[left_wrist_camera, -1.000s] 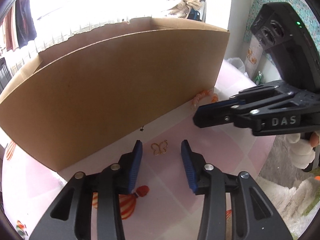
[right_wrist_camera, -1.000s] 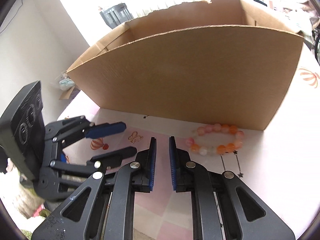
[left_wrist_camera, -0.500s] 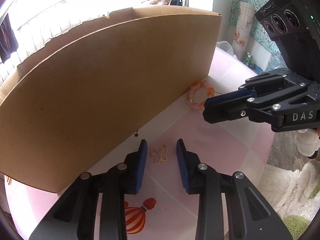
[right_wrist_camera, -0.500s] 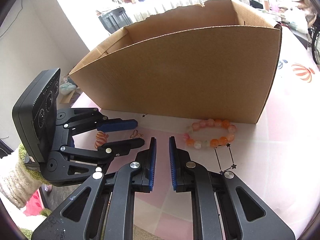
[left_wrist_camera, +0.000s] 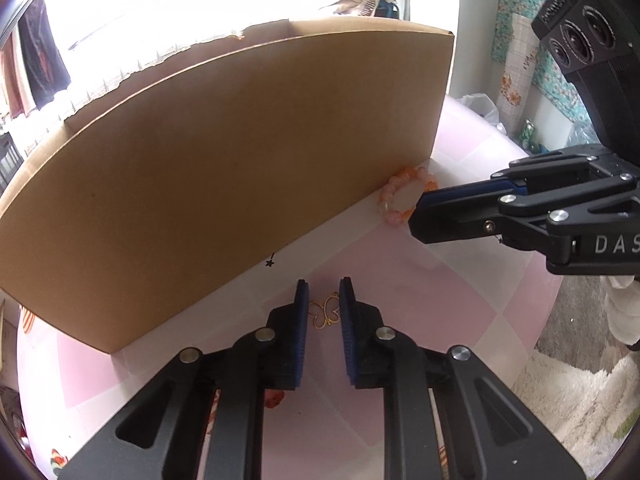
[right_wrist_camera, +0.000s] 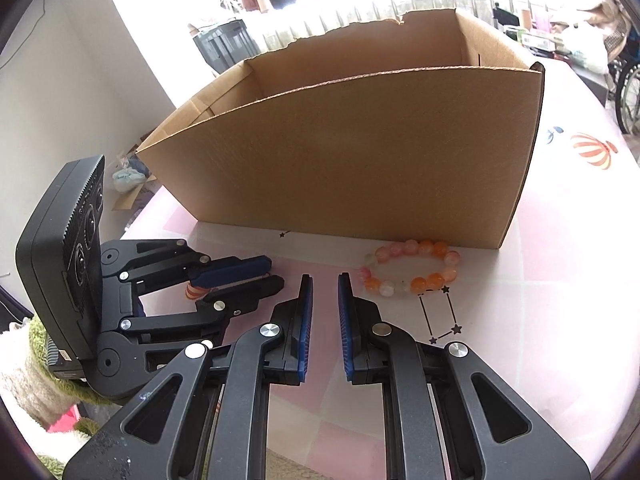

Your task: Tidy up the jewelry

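A small gold butterfly piece [left_wrist_camera: 326, 314] lies flat on the pink tablecloth, between the blue pads of my left gripper [left_wrist_camera: 324, 286]. Those jaws are closing, with the pads right beside its wings, and I see no press on them. In the right wrist view the left gripper [right_wrist_camera: 274, 271] hides the butterfly. A bracelet of orange and pink beads [right_wrist_camera: 426, 246] [left_wrist_camera: 384, 200] lies against the front of the cardboard box [right_wrist_camera: 360, 152] [left_wrist_camera: 240, 180]. My right gripper [right_wrist_camera: 325, 280] [left_wrist_camera: 418, 210] hovers just left of the bracelet with a narrow gap and nothing in it.
The open-topped box stands upright close behind both grippers, like a wall. The cloth carries balloon prints [right_wrist_camera: 592, 148] and a star drawing [right_wrist_camera: 440, 312]. The table edge [left_wrist_camera: 532, 320] drops off beside the right gripper, with a fluffy rug [left_wrist_camera: 580, 400] below.
My left gripper's jaws have narrowed around the butterfly and it has edged closer to it. The right gripper has kept its place and its gap.
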A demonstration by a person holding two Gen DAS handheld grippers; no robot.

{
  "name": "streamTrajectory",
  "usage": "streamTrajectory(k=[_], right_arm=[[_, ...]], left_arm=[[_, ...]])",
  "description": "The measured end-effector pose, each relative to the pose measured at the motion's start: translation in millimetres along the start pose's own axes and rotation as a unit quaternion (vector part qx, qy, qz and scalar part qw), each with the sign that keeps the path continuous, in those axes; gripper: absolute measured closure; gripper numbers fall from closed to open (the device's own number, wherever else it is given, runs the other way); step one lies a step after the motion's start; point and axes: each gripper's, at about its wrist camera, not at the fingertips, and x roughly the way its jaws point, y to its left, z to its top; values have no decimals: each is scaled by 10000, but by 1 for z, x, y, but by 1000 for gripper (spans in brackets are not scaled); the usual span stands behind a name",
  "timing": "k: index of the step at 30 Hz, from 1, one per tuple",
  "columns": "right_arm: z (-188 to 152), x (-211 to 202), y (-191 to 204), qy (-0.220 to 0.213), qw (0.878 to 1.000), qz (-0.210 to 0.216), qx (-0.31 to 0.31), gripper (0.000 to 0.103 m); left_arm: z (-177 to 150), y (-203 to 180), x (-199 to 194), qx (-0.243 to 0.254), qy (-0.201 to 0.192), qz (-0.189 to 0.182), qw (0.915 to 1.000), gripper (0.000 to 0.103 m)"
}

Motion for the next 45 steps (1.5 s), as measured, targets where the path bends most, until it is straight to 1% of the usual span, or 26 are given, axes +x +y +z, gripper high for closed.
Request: streamTrajectory(k=[9, 15, 16, 17, 19, 22, 28, 30, 32, 36, 38, 39, 40, 45], right_arm=[[-6, -10, -5, -88, 9999, -40, 50, 90], [-6, -15, -5, -218, 9994, -252, -75, 90], [-5, -16, -4, -256, 9992, -299, -117, 89], [-5, -17, -4, -292, 9988, -356, -159, 82], [-3, -16, -4, -339, 9979, -477, -264, 73], [1, -10, -2, -351, 9963, -632, -466, 64], [1, 12, 0, -124, 9921, -900, -871, 63], [1, 19, 4, -65, 9893, -1013, -1049, 64], [0, 25, 7, 14, 9870, -1077, -1191, 67], [5, 29, 9, 120, 9848, -1169, -1277, 74], [8, 29, 6, 166, 9853, -1209, -1198, 85], [10, 29, 4, 189, 9858, -1217, -1143, 89], [11, 28, 2, 203, 9865, -1220, -1072, 95], [12, 17, -9, 67, 9904, -1166, -742, 96]], left_arm=[[0, 6, -2, -370, -89, -19, 9993, 88], [-1, 14, -13, -665, -219, 8, 9975, 88], [0, 15, -17, -707, -252, 25, 9972, 88], [0, 16, -19, -747, -289, 46, 9968, 88], [2, 19, -24, -830, -352, 87, 9959, 88], [4, 24, -28, -961, -440, 129, 9943, 88], [2, 25, -29, -1068, -424, 182, 9932, 88], [2, 26, -29, -1082, -405, 186, 9931, 88], [2, 26, -27, -1105, -378, 198, 9930, 88], [5, 29, -21, -1172, -328, 190, 9924, 88], [6, 31, -19, -1193, -309, 183, 9922, 88], [6, 31, -18, -1196, -304, 186, 9922, 88], [7, 32, -17, -1199, -297, 188, 9922, 88], [6, 34, -16, -1248, -311, 216, 9915, 88]])
